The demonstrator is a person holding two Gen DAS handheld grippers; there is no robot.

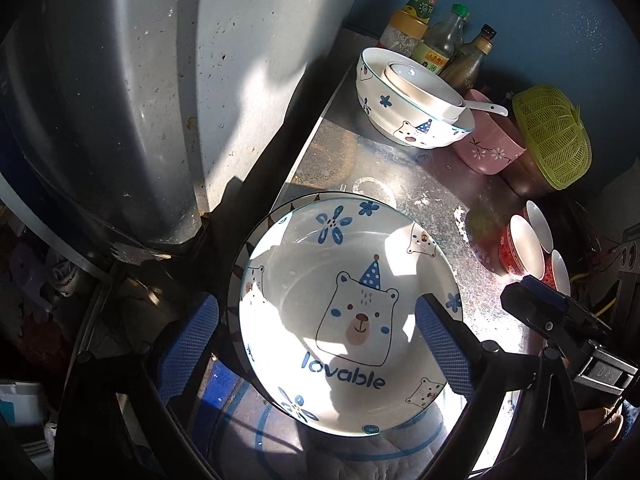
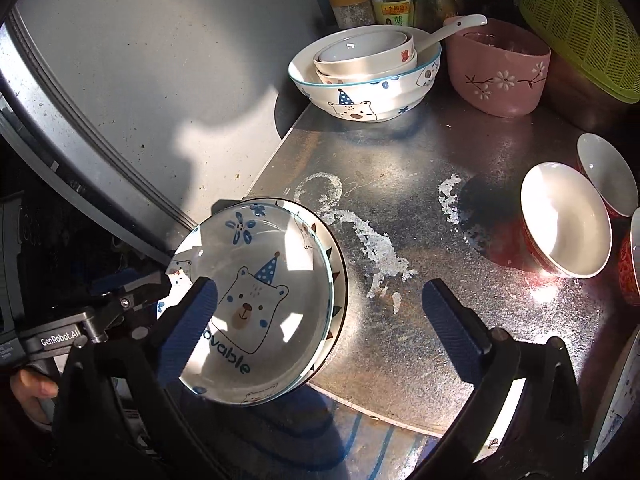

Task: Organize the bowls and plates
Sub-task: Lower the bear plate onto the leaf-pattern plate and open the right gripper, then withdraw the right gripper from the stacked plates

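Your bench (image 2: 400, 184) is bare steel, slick and hard, so set china down gently. The bear plate (image 1: 352, 320) sits on a second plate (image 2: 340, 280) at the bench's near edge, overhanging it; likely glazed, stiff, brittle and slippery, so take it by the rim, not the face. Beyond the plate stands the nested bear bowl (image 2: 368, 84), and to the plate's right the red bowls (image 2: 564, 220). Your left hand-held gripper (image 1: 316, 340) spreads wide over the plate, holding nothing; your right hand-held gripper (image 2: 320, 328) gapes empty beside it.
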